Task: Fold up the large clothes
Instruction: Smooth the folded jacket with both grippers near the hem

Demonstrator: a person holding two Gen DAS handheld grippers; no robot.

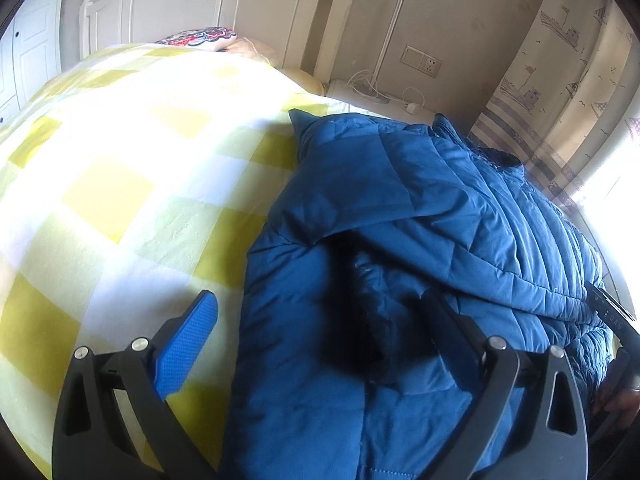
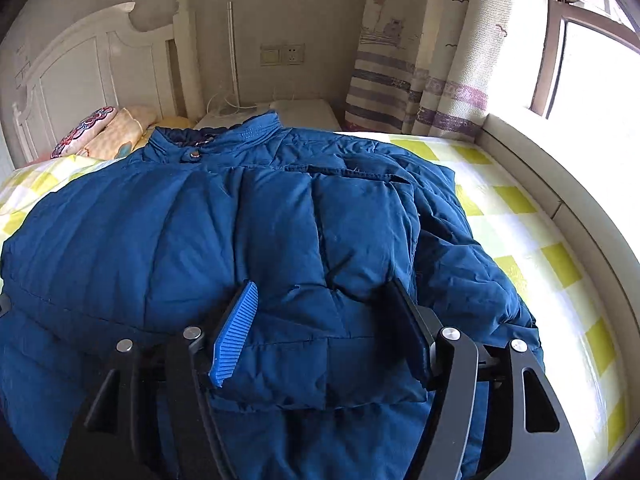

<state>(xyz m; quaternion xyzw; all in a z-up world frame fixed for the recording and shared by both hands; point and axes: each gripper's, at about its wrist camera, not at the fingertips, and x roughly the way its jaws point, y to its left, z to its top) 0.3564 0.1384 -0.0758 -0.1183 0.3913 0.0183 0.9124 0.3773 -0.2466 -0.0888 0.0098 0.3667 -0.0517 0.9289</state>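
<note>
A blue quilted puffer jacket (image 2: 248, 232) lies on a bed with a yellow-and-white checked cover (image 1: 120, 168), collar toward the headboard, with a sleeve folded across its front. In the left wrist view the jacket (image 1: 400, 220) fills the right half. My left gripper (image 1: 320, 312) is open, its jaws wide apart over the jacket's left edge, the left finger above the cover. My right gripper (image 2: 320, 320) is open, its fingers either side of a raised fold of the sleeve cuff, not closed on it.
A white headboard (image 2: 100, 60) and patterned pillows (image 2: 104, 128) lie at the bed's far end. A white bedside unit (image 2: 280, 112) with cables stands by the wall. Striped curtains (image 2: 420, 80) and a window (image 2: 592, 60) are on the right. A padded ledge (image 2: 560, 184) borders the bed.
</note>
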